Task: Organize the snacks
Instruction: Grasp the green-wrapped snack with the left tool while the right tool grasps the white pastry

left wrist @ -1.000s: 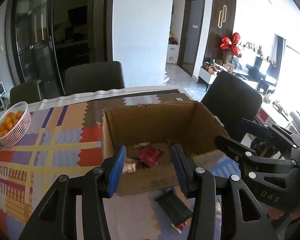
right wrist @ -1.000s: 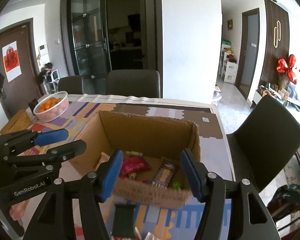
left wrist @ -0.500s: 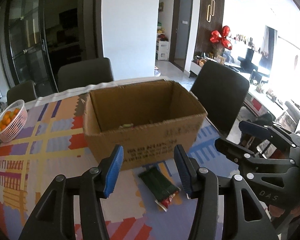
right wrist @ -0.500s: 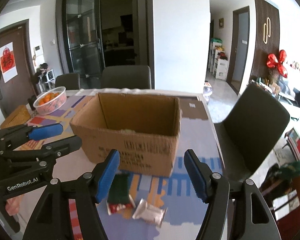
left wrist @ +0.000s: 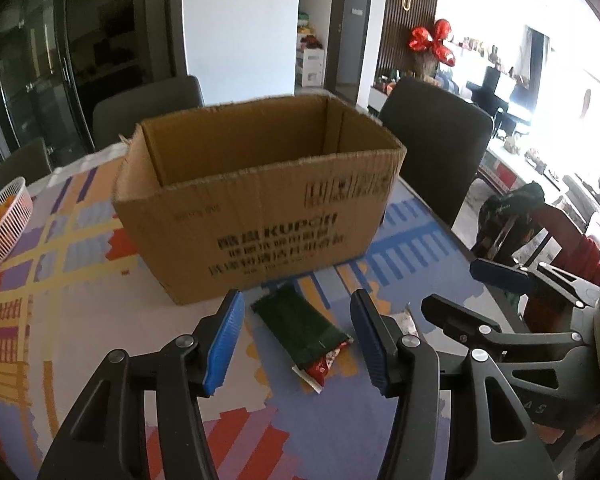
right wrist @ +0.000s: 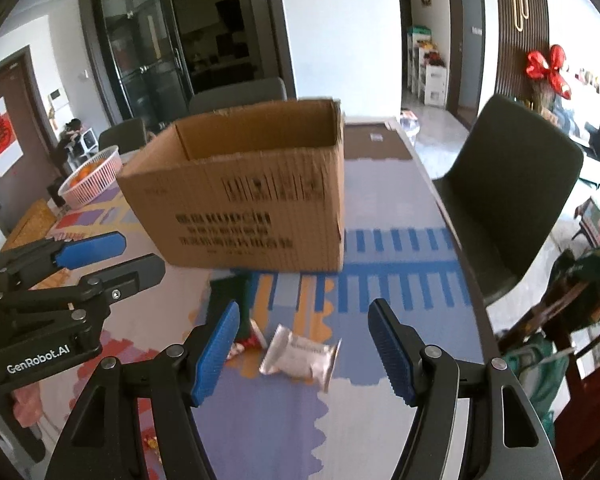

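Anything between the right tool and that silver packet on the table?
Nothing visible. The silver packet lies flat on the tablecloth, framed between the open right tool. The green packet lies apart, to its left.

1. Cardboard box (left wrist: 260, 216): matt brown corrugated board, ragged top edges, black print on the front wall.
2. Green snack packet (left wrist: 300, 330): dull dark film, glossy red end.
3. Silver snack packet (right wrist: 300, 354), lower centre: shiny crinkled foil.
4. Left gripper (left wrist: 296, 338) and right gripper (right wrist: 304, 350): matt black plastic, ribbed blue pads, metal rivets.
5. Table cover (left wrist: 60, 280): smooth printed colour blocks.
6. Basket (right wrist: 96, 178): pale plastic lattice.
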Demonstrator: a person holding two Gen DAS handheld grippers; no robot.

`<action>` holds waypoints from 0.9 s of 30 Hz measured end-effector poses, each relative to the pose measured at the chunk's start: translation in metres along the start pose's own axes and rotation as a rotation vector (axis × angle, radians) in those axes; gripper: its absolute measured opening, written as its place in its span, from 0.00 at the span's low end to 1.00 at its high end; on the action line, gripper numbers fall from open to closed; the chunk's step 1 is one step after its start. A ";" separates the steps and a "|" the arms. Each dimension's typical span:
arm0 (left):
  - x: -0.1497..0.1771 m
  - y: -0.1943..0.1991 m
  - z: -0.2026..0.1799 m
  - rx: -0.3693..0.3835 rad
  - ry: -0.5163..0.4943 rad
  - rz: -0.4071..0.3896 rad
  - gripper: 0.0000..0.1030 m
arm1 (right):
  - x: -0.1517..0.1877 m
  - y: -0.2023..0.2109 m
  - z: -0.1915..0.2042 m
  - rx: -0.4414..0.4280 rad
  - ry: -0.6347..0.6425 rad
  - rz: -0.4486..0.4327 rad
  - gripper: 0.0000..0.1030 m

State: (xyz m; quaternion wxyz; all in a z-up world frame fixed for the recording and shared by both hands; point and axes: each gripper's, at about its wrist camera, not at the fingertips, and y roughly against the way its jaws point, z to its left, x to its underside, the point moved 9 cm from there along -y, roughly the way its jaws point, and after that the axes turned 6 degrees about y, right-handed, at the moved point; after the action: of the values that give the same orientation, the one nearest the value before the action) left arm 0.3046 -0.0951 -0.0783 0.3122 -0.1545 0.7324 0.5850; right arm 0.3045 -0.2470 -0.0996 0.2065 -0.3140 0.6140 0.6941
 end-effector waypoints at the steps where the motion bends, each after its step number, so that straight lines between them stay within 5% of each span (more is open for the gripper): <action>1: 0.003 -0.005 0.000 0.002 0.005 0.014 0.53 | 0.003 -0.003 0.000 -0.002 -0.005 0.006 0.66; 27: 0.030 -0.105 0.014 0.005 0.165 0.219 0.56 | 0.059 -0.077 -0.007 -0.088 -0.150 0.202 0.66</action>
State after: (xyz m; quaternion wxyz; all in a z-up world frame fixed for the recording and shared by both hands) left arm 0.3475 -0.1055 -0.1791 0.1857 -0.1204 0.7694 0.5992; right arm 0.3149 -0.2478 -0.1960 0.1669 -0.2064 0.5942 0.7593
